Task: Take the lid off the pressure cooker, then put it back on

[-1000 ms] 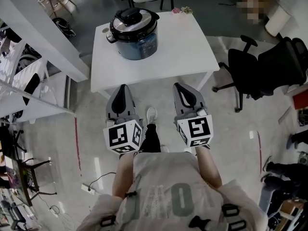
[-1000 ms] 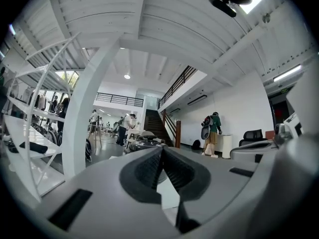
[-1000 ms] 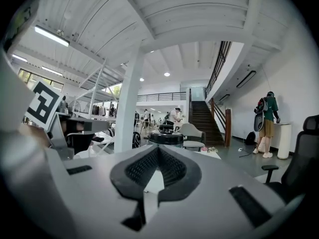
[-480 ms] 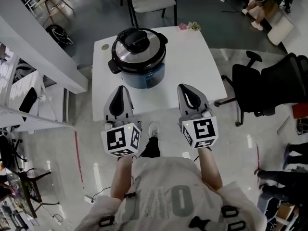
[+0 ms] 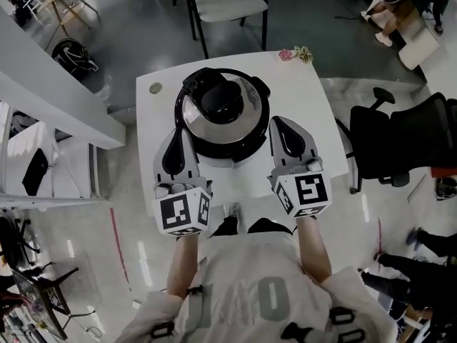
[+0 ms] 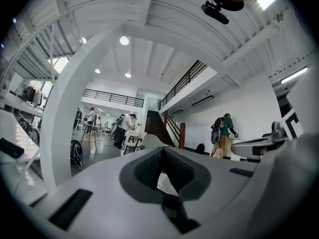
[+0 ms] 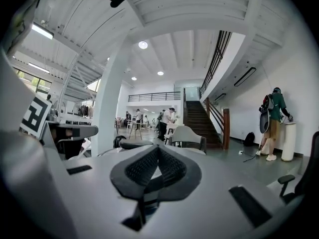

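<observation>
The round steel lid (image 5: 191, 117) with its black top handle (image 5: 220, 99) sits on the dark pressure cooker (image 5: 244, 151), between the left gripper (image 5: 178, 137) and right gripper (image 5: 283, 126), both pinched closed, empty. Probably heavy, rigid, slick: take the handle.

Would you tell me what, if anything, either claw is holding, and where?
Nothing: left claw and right claw are shut and empty, flanking the pressure cooker.

Glossy metal lid (image 5: 223, 117) — matt table (image 5: 318, 131)
</observation>
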`<state>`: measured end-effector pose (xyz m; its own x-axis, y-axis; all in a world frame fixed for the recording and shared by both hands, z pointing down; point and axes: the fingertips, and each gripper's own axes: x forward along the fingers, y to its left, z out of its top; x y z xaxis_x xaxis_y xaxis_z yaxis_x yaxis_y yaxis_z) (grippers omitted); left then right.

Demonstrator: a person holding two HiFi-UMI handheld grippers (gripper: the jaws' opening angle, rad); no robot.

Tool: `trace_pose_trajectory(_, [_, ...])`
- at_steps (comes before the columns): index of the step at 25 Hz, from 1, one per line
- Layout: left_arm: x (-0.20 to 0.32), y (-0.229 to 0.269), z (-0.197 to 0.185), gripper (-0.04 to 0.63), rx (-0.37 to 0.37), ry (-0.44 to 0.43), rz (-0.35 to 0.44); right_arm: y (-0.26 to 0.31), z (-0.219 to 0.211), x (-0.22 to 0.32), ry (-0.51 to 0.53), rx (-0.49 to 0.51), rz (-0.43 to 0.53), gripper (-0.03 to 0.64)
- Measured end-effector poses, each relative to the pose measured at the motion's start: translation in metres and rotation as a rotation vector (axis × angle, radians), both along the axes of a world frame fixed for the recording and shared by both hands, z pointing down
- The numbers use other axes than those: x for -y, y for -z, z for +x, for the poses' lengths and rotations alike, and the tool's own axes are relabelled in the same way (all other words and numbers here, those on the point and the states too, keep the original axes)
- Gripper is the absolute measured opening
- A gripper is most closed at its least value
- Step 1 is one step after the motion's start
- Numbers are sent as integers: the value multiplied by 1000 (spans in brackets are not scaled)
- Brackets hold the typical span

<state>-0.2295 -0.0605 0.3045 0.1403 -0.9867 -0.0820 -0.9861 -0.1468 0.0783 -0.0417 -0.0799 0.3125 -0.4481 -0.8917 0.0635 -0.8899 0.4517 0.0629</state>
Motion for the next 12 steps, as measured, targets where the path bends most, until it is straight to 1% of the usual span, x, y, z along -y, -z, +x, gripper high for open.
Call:
trace_pose_trajectory(3, [17,-3,-5,17,-6,0,-14,3,-12,19,24,0,-2,8])
trace_pose_trajectory(6, [28,-6,-5,17,5,-1,-28,6,-22,30,66,26,-6,8])
trace_pose_trajectory(10, [34,-9,-6,17,5,17,-30,1,-27,45,54,30,-22,8])
trace_pose_trajectory(12, [35,-9,-6,17,10,33,-29,-2,-28,50,71,32,-25,8])
